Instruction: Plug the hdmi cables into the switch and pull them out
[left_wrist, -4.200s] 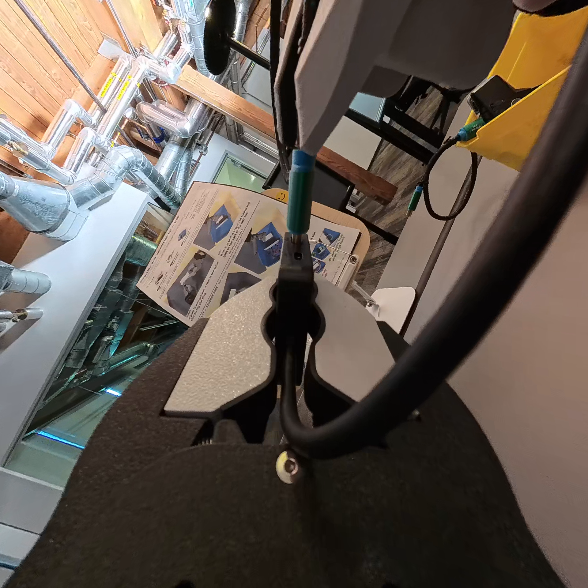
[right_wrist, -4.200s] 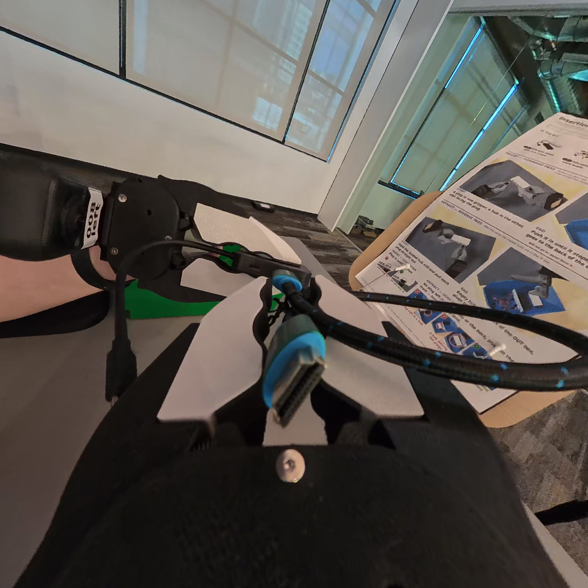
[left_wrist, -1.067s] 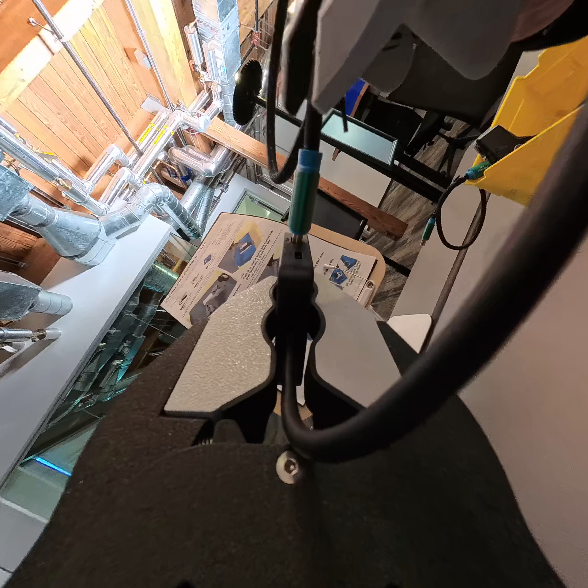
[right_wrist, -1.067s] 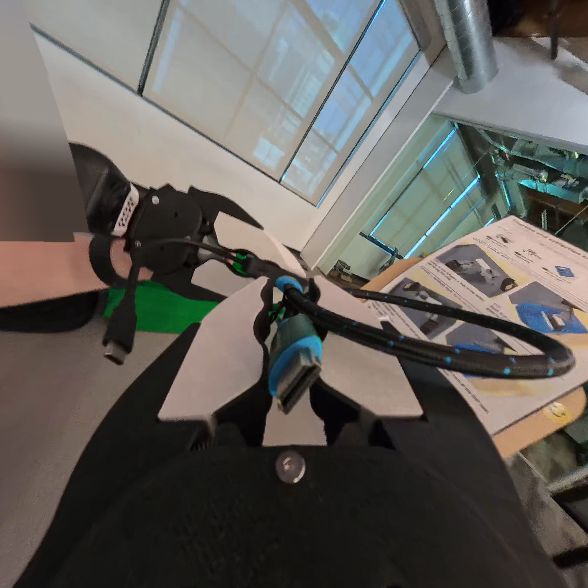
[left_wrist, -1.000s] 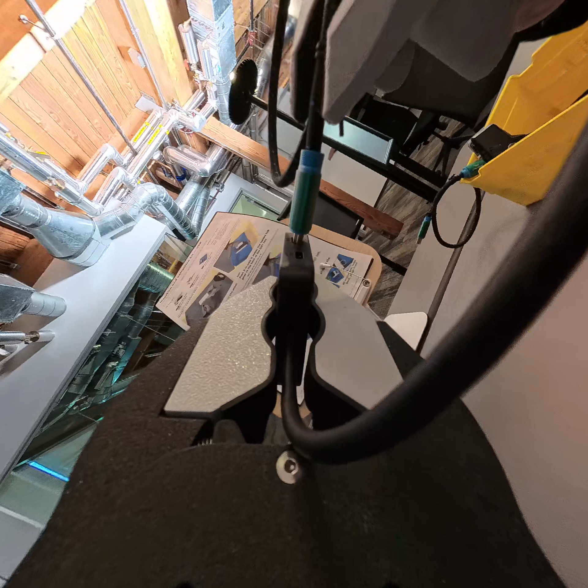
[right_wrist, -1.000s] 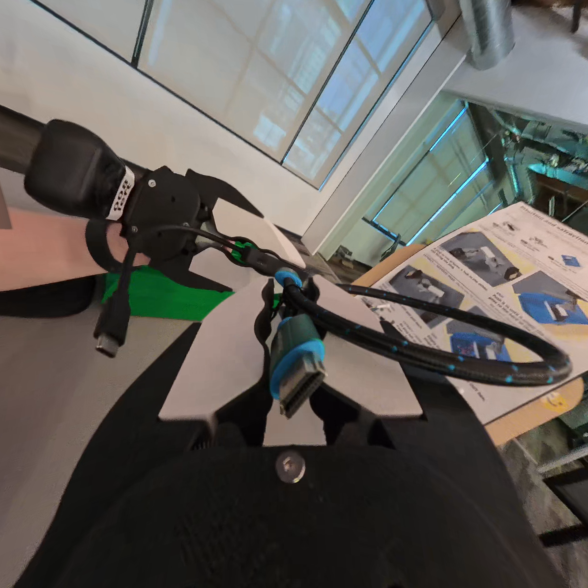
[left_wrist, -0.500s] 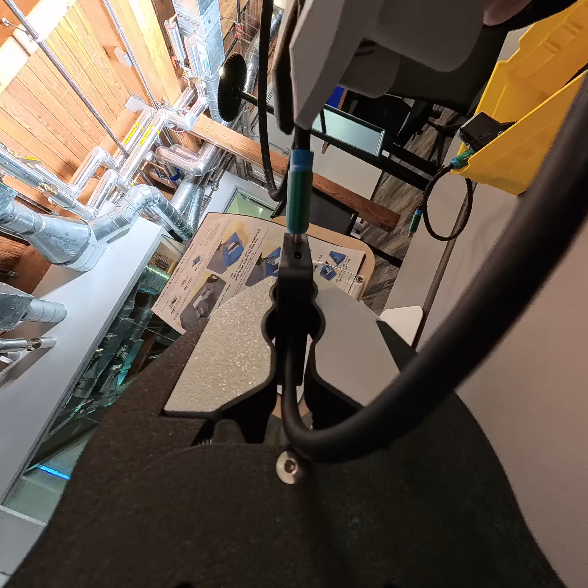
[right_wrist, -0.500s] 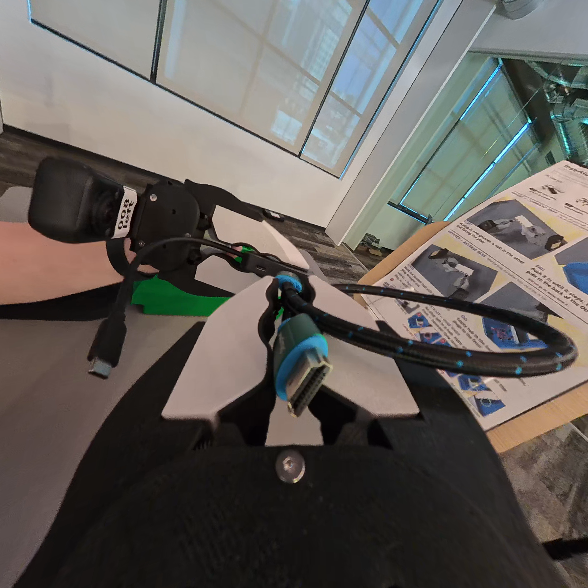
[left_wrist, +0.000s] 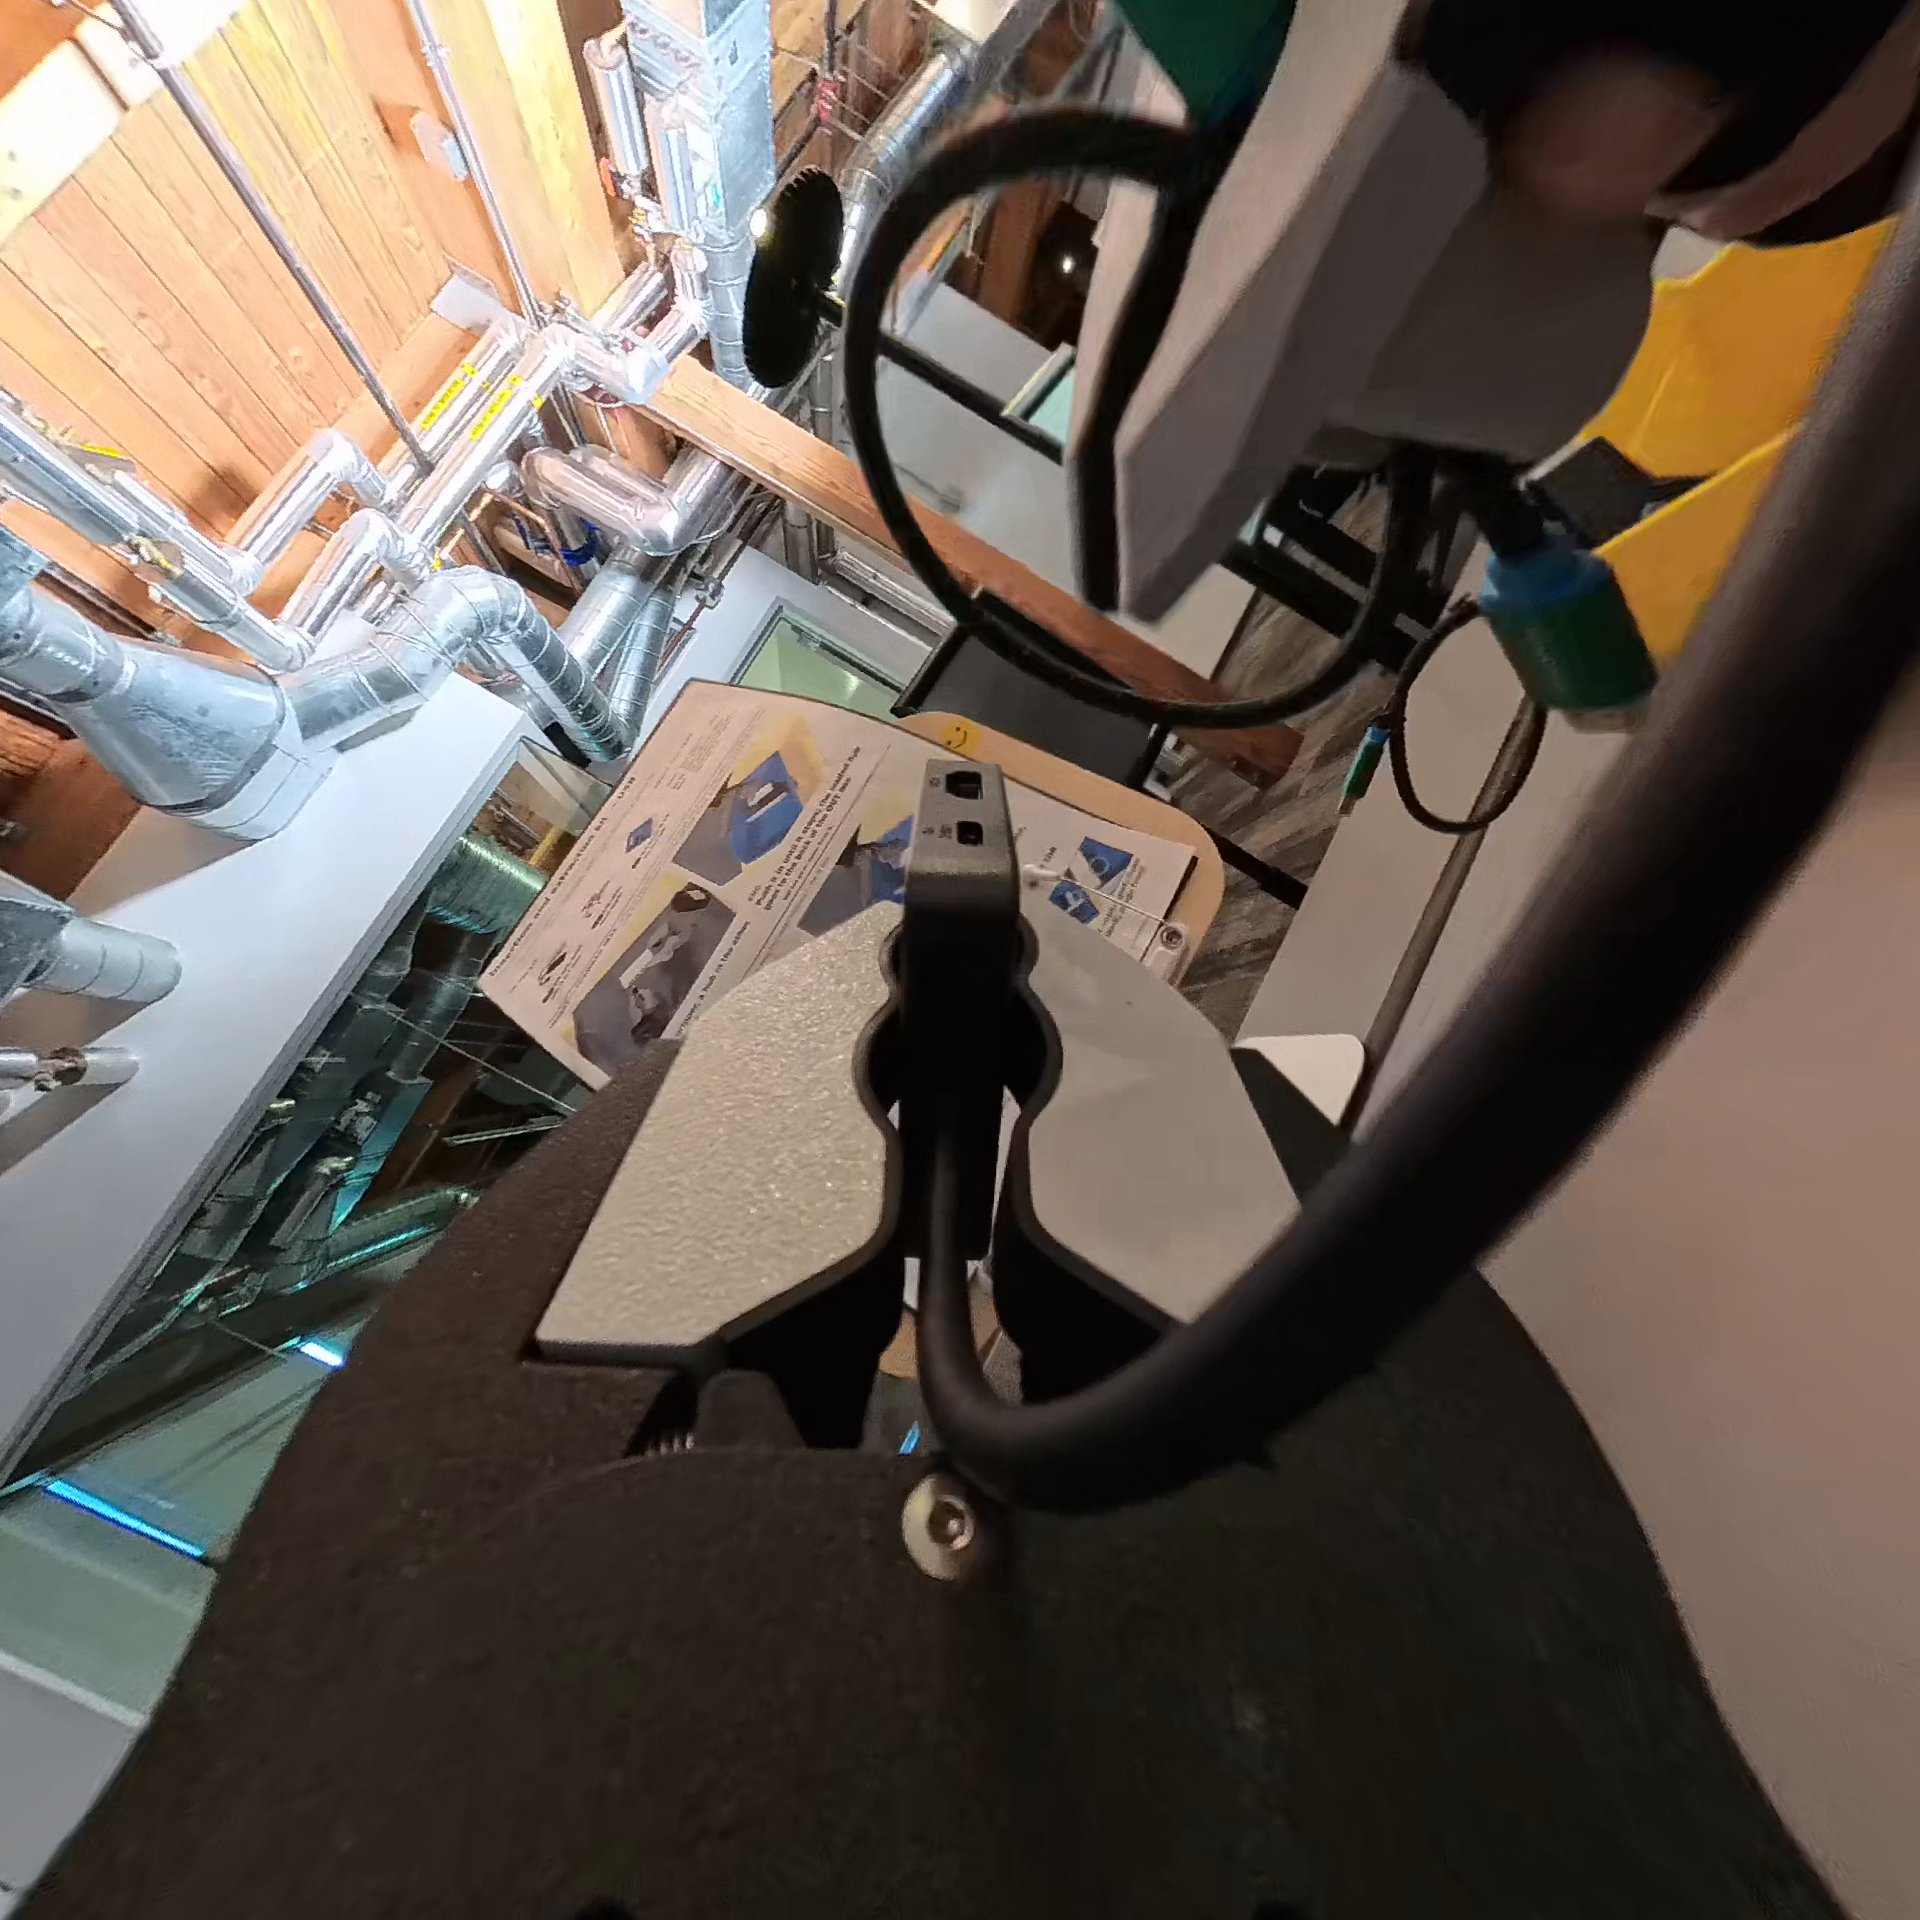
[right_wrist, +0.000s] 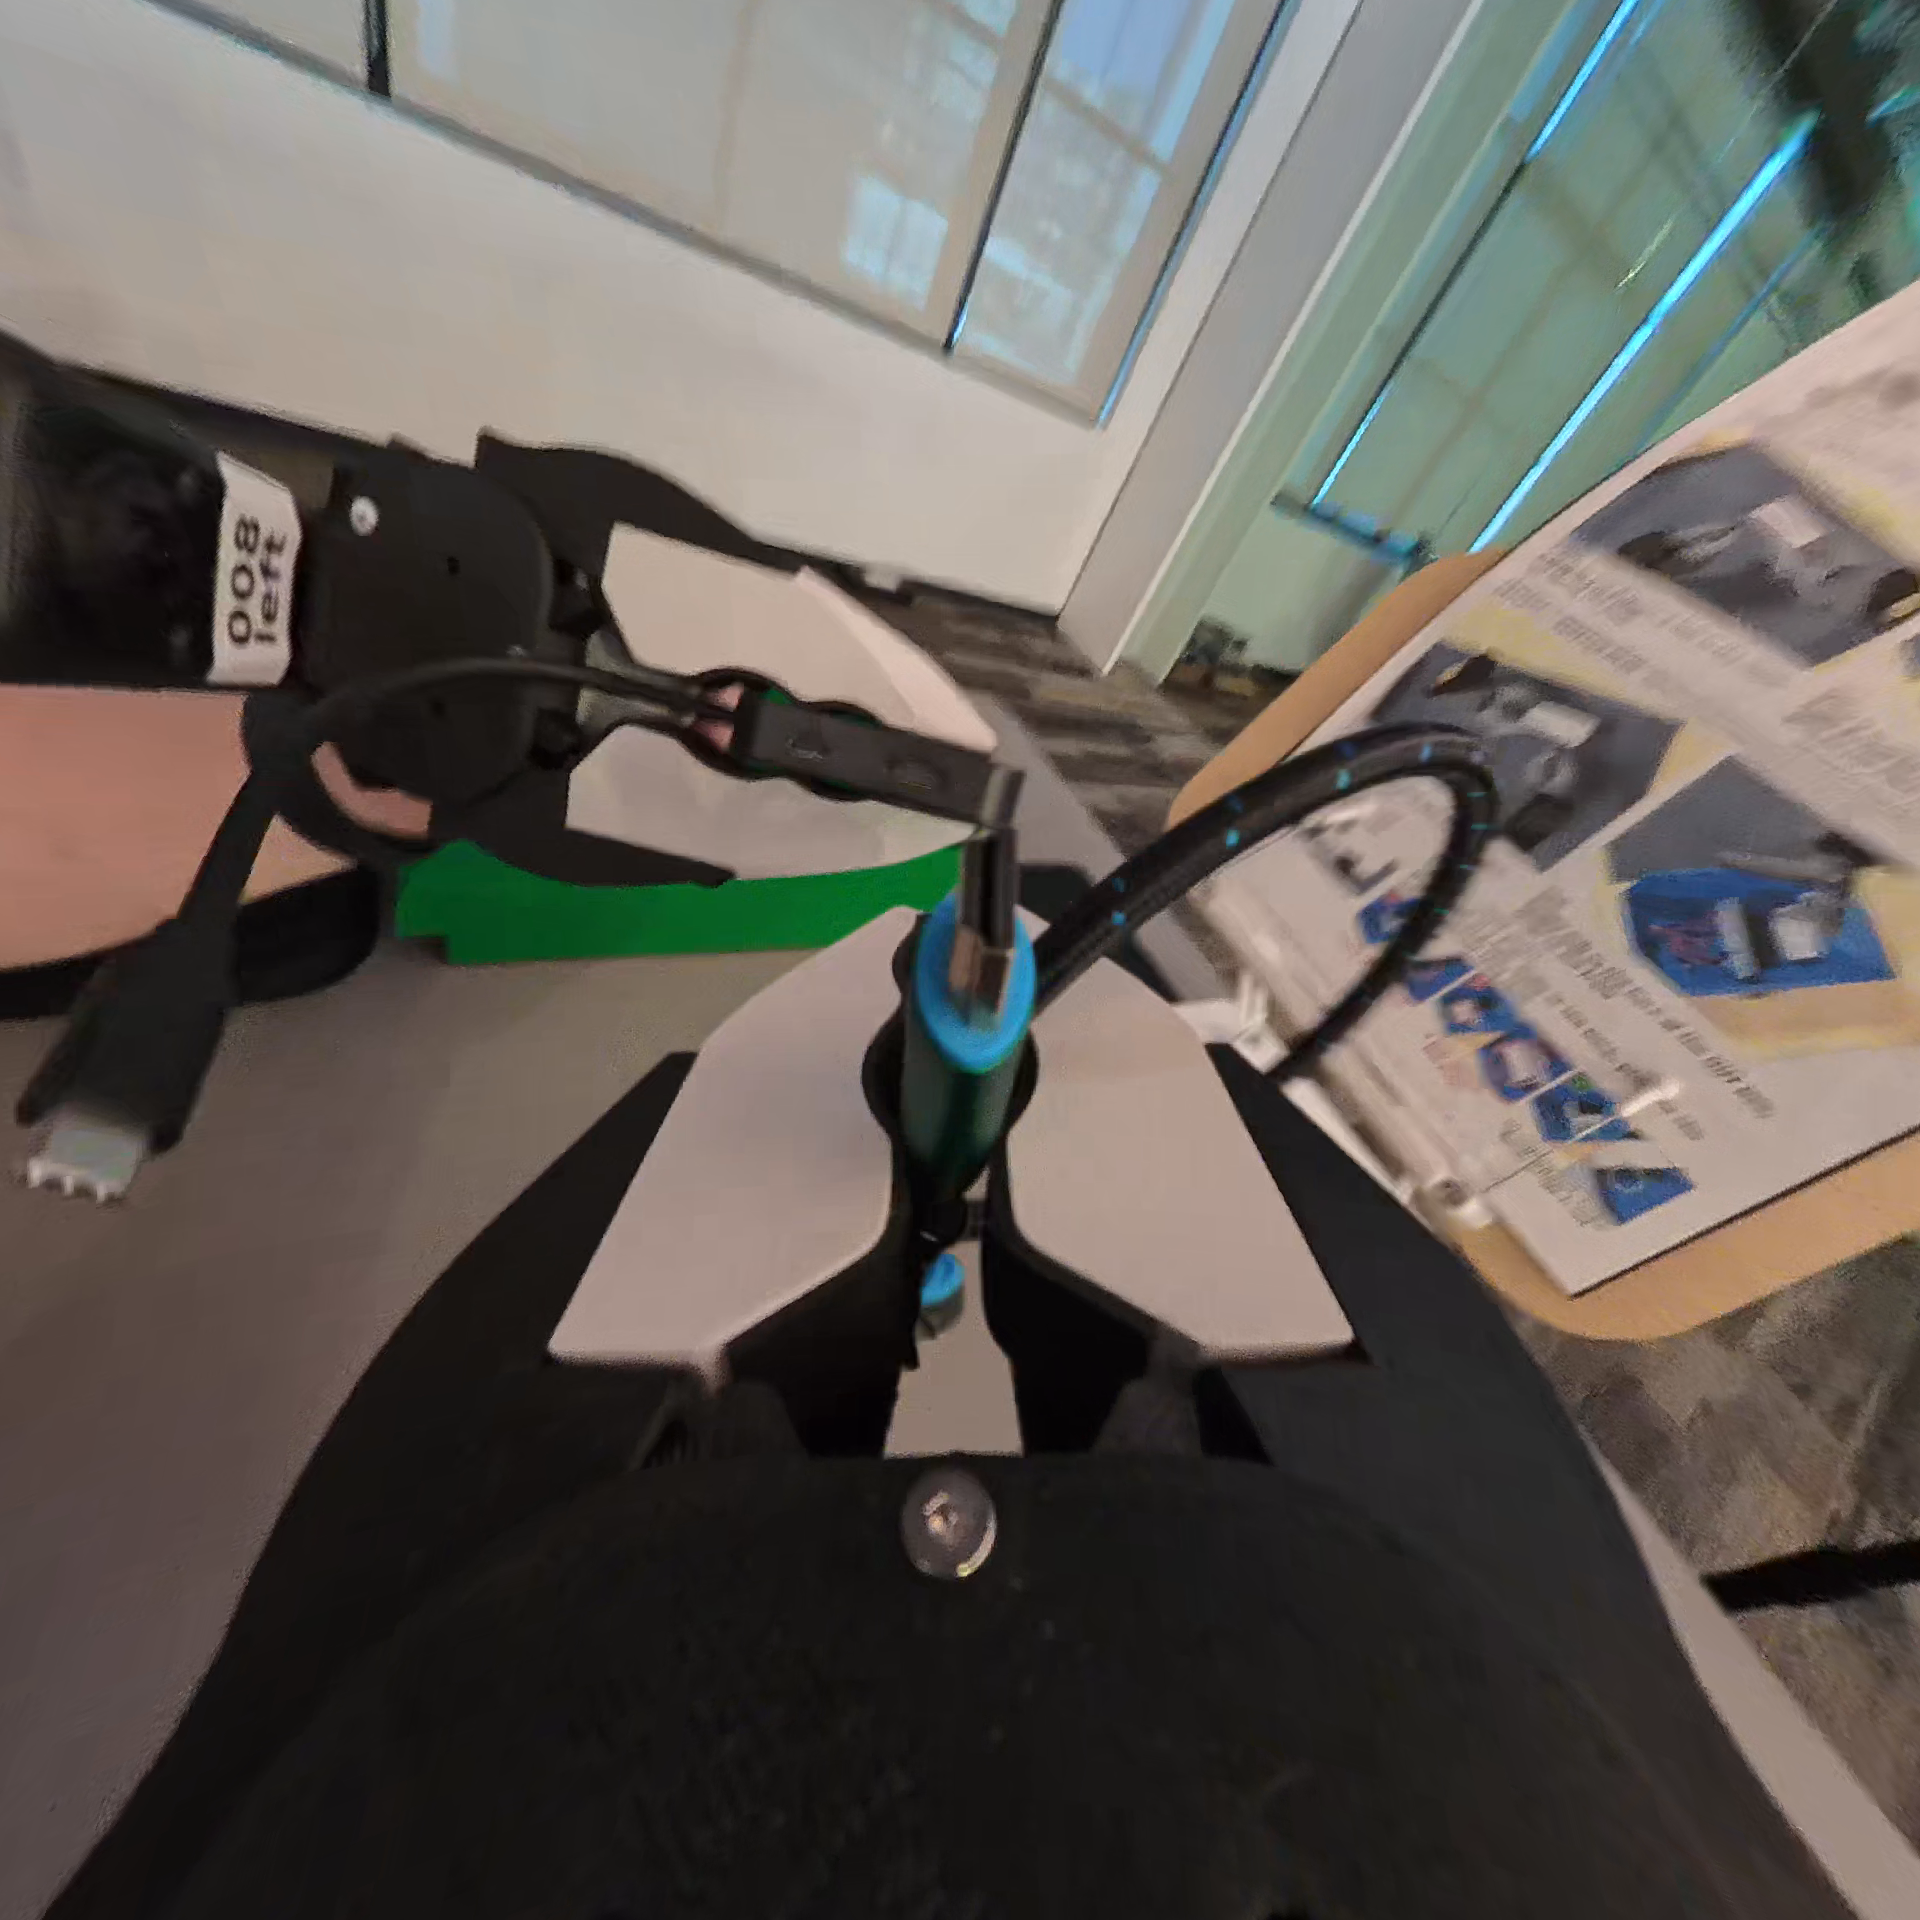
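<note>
Claws first: my left gripper (left_wrist: 956, 997) pinches the slim black switch box (left_wrist: 958, 862); my right gripper (right_wrist: 951, 1081) clamps the green-and-blue HDMI plug (right_wrist: 961, 1023), its tip just beside the switch's end. I judge insertion pending: align, then push straight.

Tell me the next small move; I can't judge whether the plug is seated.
Probably pull the right gripper farther back. Its jaws hold the green-and-blue HDMI plug, seated a moment ago, now bare-tipped just off the black rectangular switch in the left gripper, whose end port shows empty.
</note>
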